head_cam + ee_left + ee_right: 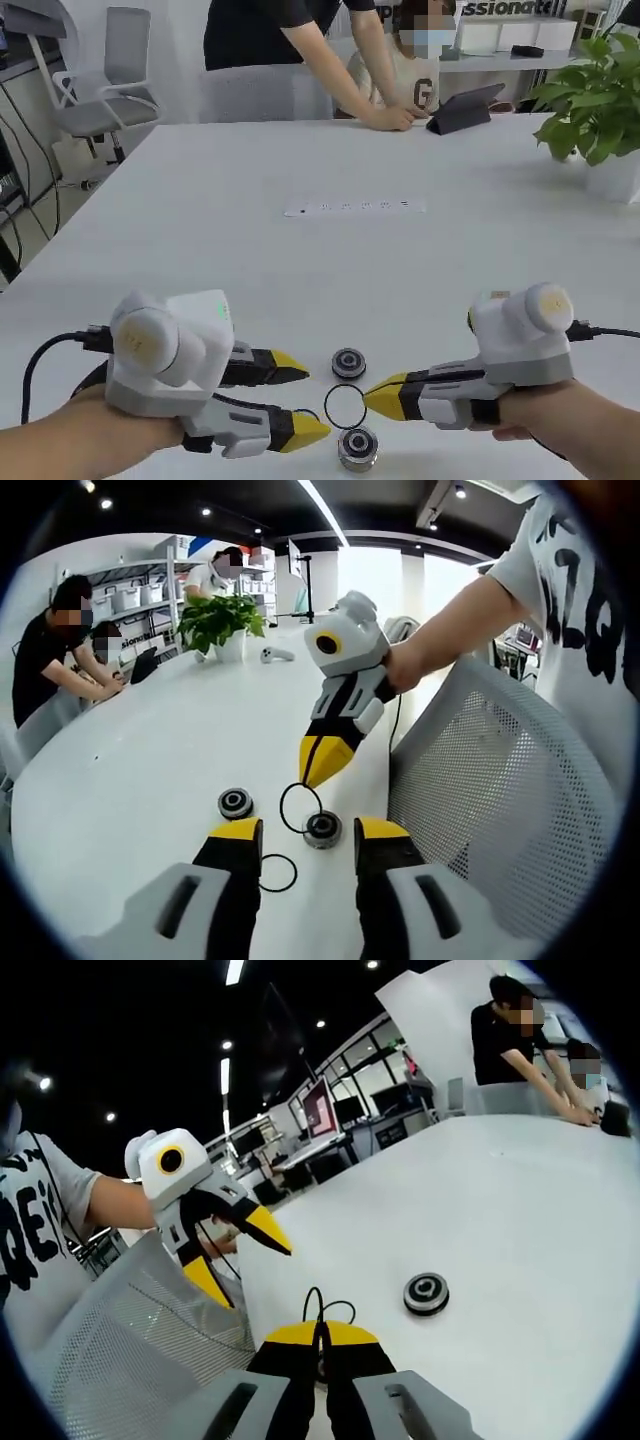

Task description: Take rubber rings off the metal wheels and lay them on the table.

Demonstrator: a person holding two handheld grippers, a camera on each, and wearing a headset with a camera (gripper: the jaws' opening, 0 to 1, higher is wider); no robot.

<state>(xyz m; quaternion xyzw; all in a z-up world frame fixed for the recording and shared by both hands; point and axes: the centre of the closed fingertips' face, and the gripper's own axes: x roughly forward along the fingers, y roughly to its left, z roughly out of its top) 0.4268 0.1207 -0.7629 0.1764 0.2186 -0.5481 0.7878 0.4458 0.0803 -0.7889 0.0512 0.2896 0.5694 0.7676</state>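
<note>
The right gripper has its jaws together, pinching a black ring. The ring hangs from the tips down to the near wheel; whether it is free of that wheel cannot be told. The left gripper, jaws apart and holding nothing, is just left of the near wheel. A second ring lies flat on the table beside that wheel, on the left gripper's side. The far wheel stands just beyond, apart.

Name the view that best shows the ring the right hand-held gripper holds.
Head view: the rubber ring shows as a whole loop against the white table, at the right hand-held gripper's tips. The left gripper view shows it dangling, overlapping a wheel; the right gripper view shows a thin arc above the shut jaws.
</note>
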